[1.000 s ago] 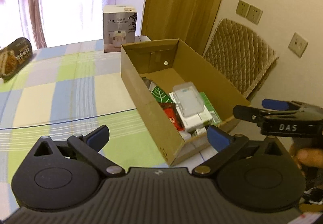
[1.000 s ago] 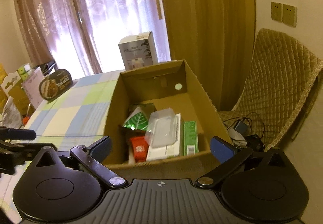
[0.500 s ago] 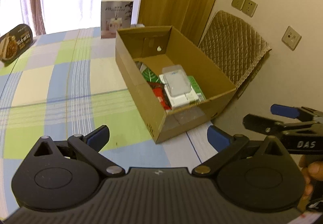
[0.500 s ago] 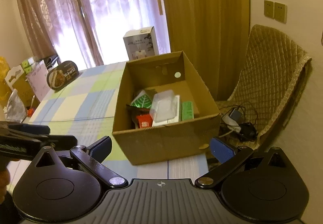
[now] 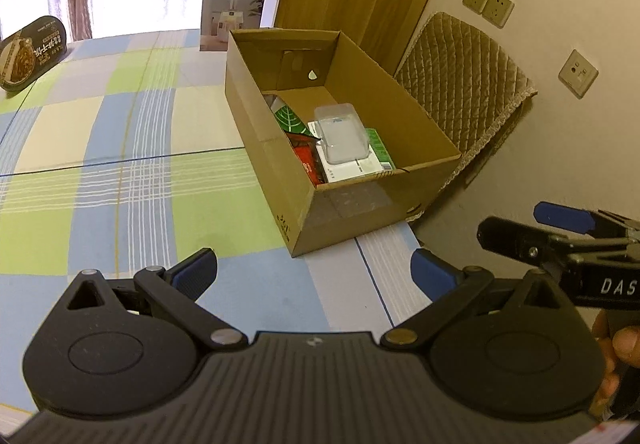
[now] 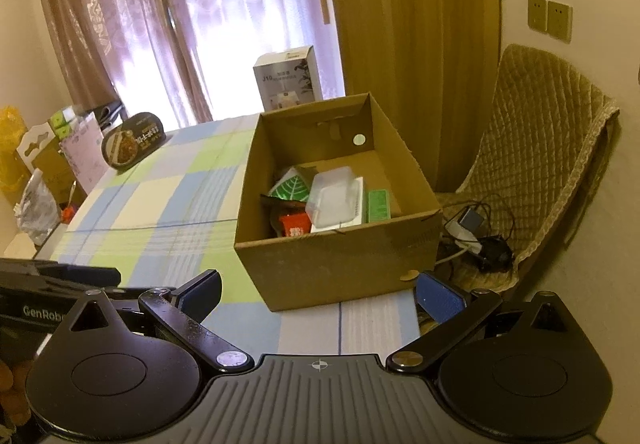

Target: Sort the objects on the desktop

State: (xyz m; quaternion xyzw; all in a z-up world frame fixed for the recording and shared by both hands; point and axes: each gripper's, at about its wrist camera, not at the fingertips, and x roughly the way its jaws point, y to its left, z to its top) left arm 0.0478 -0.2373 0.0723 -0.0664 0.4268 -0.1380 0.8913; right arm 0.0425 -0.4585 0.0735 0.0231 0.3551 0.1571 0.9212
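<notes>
An open cardboard box [image 5: 360,204] [image 6: 340,264] stands at the right edge of the checked table. Inside lie a clear plastic case [image 5: 340,134] [image 6: 332,200] on a white box, a green leaf-print packet [image 5: 289,118] [image 6: 290,189], a red packet [image 5: 306,164] [image 6: 295,226] and a green carton [image 5: 380,152] [image 6: 378,204]. My left gripper [image 5: 314,268] hovers open and empty over the table, short of the box's near left corner. My right gripper [image 6: 320,290] is open and empty in front of the box's near wall; it also shows in the left wrist view [image 5: 520,228].
A white humidifier box [image 5: 233,14] [image 6: 287,78] stands at the table's far edge. A dark oval food tray [image 5: 30,52] [image 6: 132,140] leans at the far left. A quilted chair [image 6: 548,148] with cables on its seat sits right of the table. Bags and cartons [image 6: 44,160] crowd the floor at left.
Both grippers have pulled back and away from the box, which now looks smaller and farther off. Both stay open and empty.
</notes>
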